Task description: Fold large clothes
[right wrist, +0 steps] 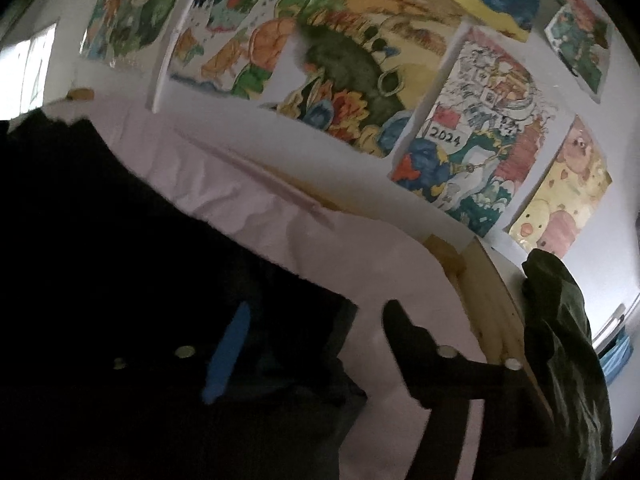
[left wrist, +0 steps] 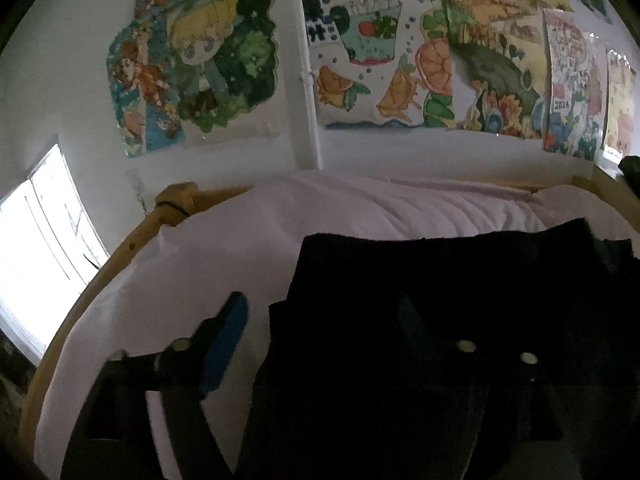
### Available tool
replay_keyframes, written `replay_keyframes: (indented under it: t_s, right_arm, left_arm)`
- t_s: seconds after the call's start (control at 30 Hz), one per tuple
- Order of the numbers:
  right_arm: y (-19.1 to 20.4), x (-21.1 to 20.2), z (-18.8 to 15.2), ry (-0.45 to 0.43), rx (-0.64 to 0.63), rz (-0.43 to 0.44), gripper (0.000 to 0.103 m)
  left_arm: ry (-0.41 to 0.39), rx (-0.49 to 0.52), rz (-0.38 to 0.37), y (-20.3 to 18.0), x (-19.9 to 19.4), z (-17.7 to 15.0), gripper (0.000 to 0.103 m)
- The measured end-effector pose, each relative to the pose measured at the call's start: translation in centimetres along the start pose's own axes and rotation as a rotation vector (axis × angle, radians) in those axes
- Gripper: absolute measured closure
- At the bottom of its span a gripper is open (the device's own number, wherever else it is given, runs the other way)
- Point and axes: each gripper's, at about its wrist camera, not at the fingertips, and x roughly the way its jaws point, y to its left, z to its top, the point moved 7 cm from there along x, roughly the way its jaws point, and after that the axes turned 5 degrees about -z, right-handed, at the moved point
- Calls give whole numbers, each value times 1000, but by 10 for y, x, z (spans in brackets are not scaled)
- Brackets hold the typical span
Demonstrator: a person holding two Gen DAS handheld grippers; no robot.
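Observation:
A large black garment (left wrist: 420, 280) lies spread on a bed with a pale pink sheet (left wrist: 200, 248). My left gripper (left wrist: 320, 316) is open above the garment's left edge; its blue-padded left finger (left wrist: 230, 336) is over the sheet and its right finger (left wrist: 412, 320) is over the dark cloth. In the right wrist view the same garment (right wrist: 100, 240) fills the lower left. My right gripper (right wrist: 316, 320) is open at the garment's right edge, blue-padded left finger (right wrist: 228, 356) over the cloth, black right finger (right wrist: 404, 332) over the sheet (right wrist: 280, 216).
A wooden bed frame (left wrist: 132, 248) runs round the mattress; it also shows in the right wrist view (right wrist: 492, 304). Colourful drawings (left wrist: 380, 60) cover the white wall behind. A bright window (left wrist: 40, 248) is at left. A dark green garment (right wrist: 560, 340) hangs over the bed's right end.

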Motion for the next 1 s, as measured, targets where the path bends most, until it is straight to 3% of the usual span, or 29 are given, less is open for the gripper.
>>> replay_keyframes:
  t_s: [0.07, 0.3, 0.43, 0.53, 0.6, 0.73, 0.83, 1.0]
  right_arm:
    - [1, -11, 3, -23, 11, 31, 19]
    - [19, -59, 13, -75, 97, 234, 10]
    - [45, -83, 12, -87, 147, 402, 6]
    - [64, -88, 9, -93, 137, 452, 6]
    - [79, -83, 6, -95, 90, 442, 6]
    - [92, -63, 4, -72, 49, 397, 6]
    - [86, -47, 9, -93, 21, 307, 6]
    - [80, -19, 14, -91, 20, 259, 6]
  left_arm:
    - [-17, 1, 9, -4, -8, 1, 19]
    - [-47, 58, -65, -41, -35, -5, 14]
    - [-44, 63, -171, -69, -48, -18, 14]
    - [-30, 65, -272, -93, -50, -29, 13]
    - [-20, 97, -299, -109, -46, -34, 13]
    - [-35, 158, -263, -124, -28, -36, 12]
    - [-51, 146, -256, -123, -18, -29, 9]
    - [-36, 116, -217, -114, 9, -18, 9]
